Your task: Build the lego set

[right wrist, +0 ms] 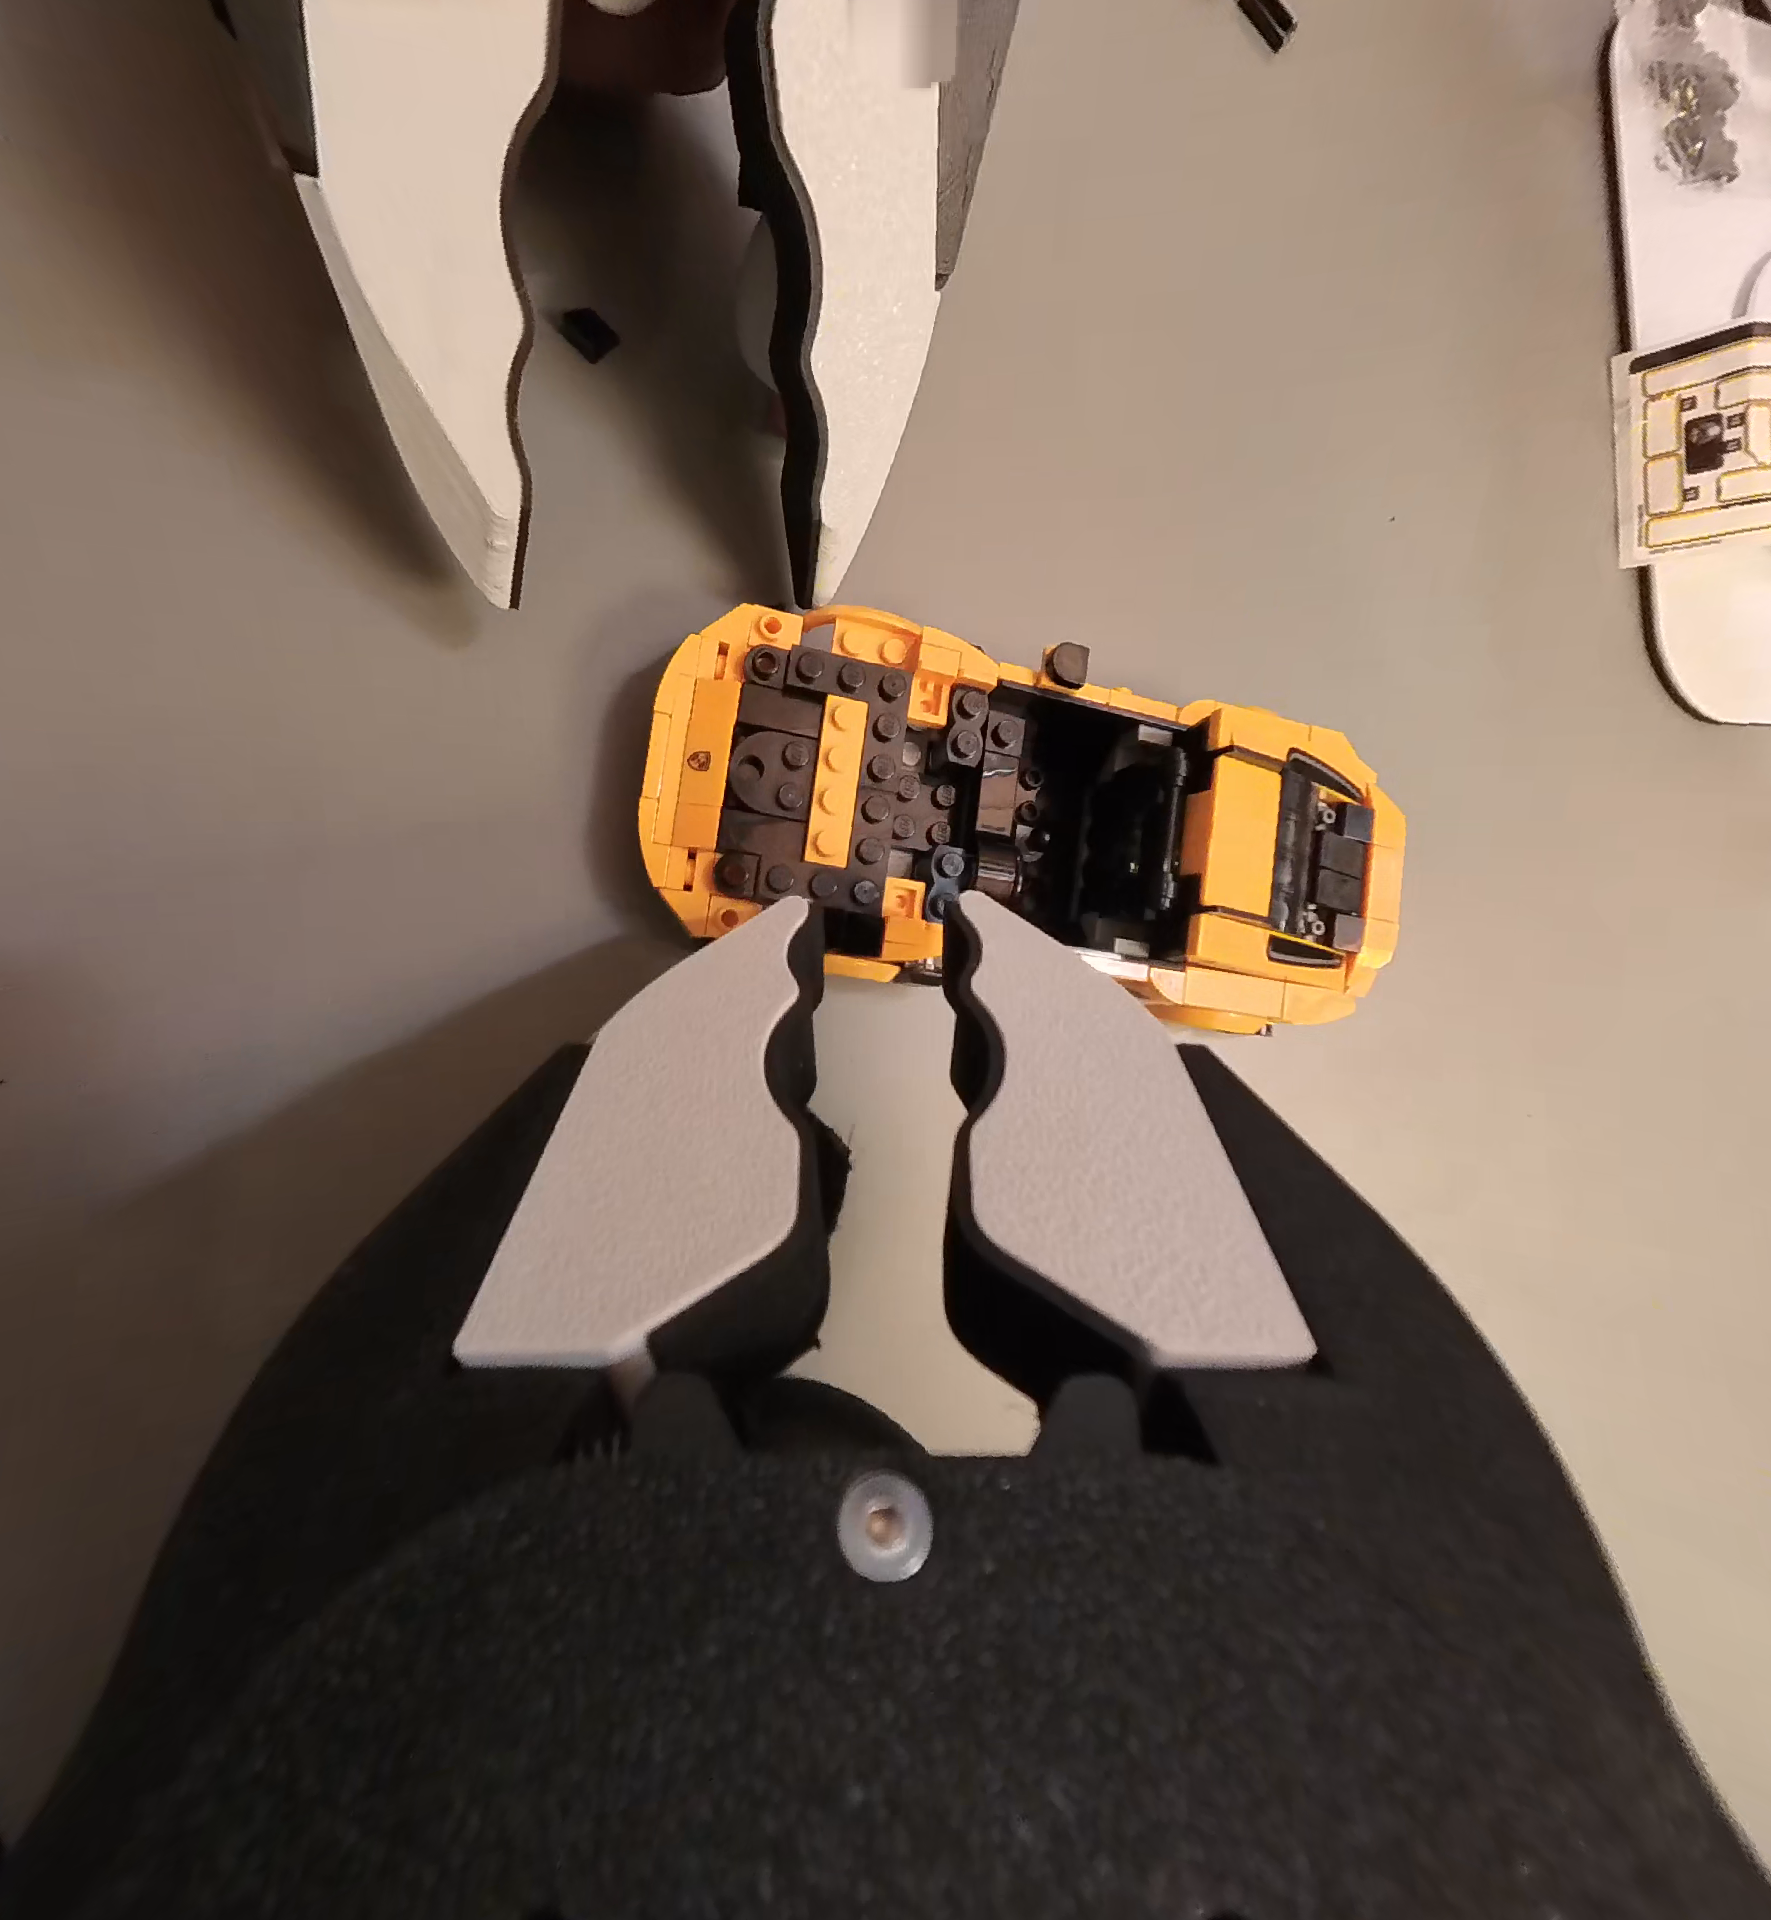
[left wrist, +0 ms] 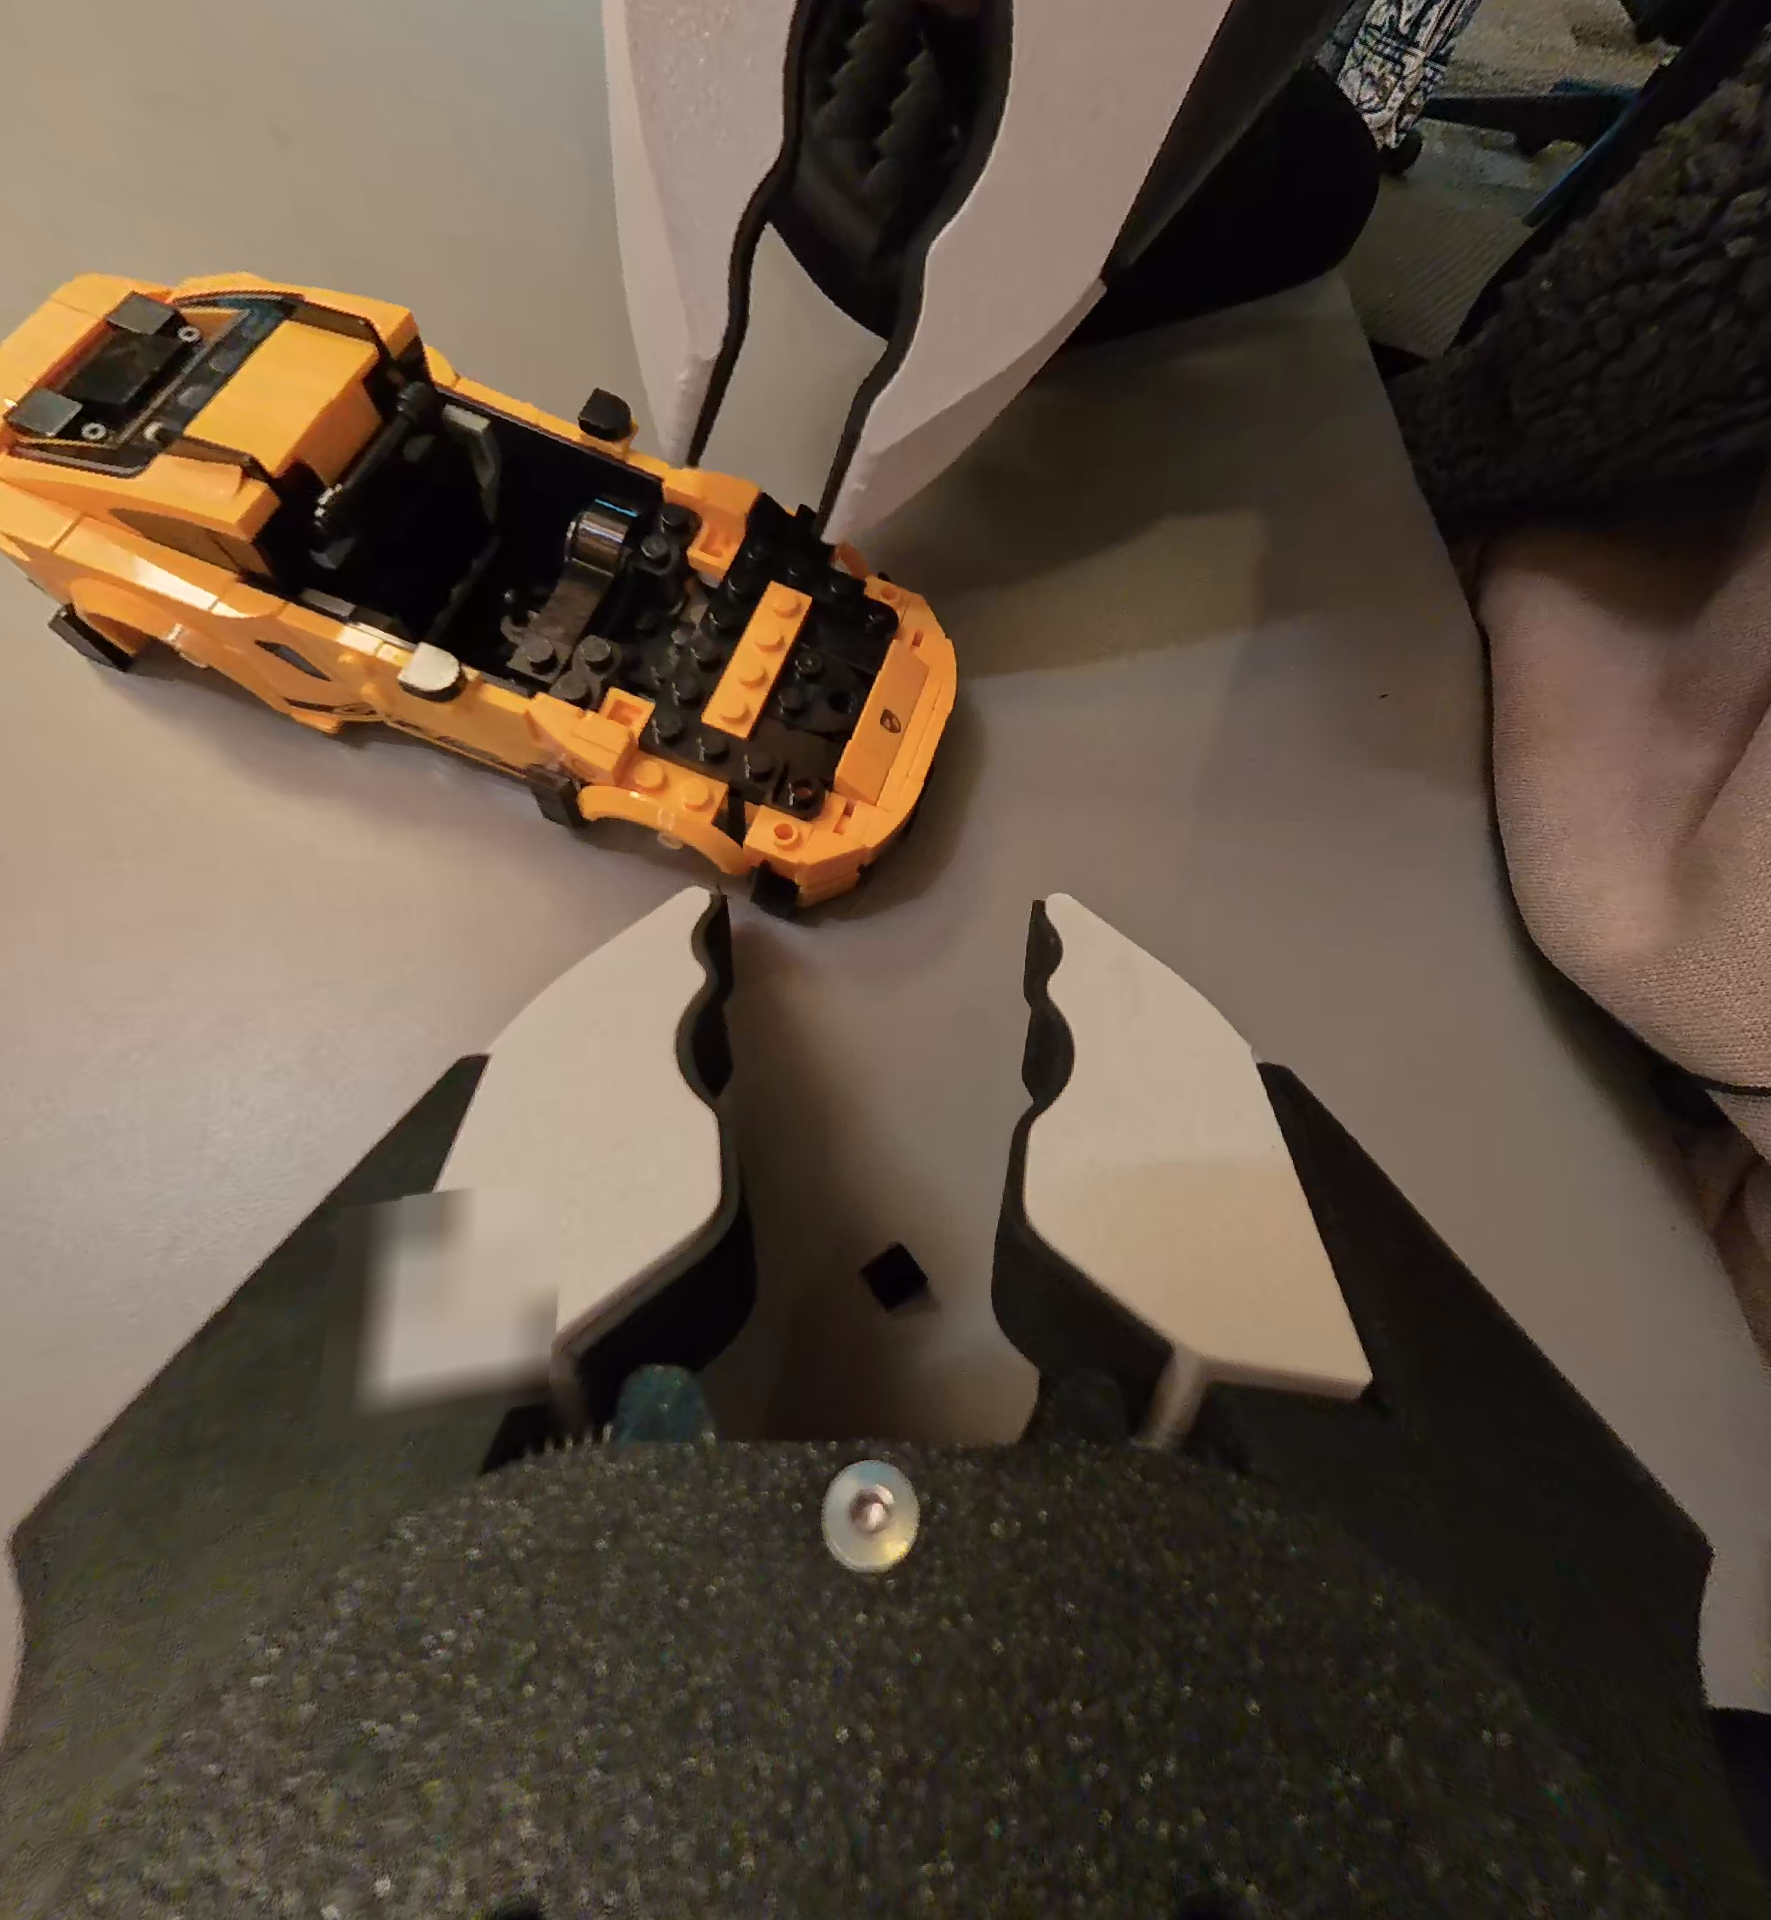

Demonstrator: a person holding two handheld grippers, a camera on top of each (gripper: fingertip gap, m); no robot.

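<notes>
Right wrist view is showing the orange lego car (right wrist: 1016,821) lying on the matte grey table (right wrist: 237,831) at twelve o'clock of the right gripper (right wrist: 881,909), whose fingers are standing apart, gripping nothing, tips hovering over the car's studded black hood. The left gripper (left wrist: 876,914) is also standing released over a small black brick (left wrist: 893,1274). Pressing down off-centre is risking tipping the glossy, blocky body or popping loose plates; the tiny brick is likely sliding away from smooth wavy pads.
</notes>
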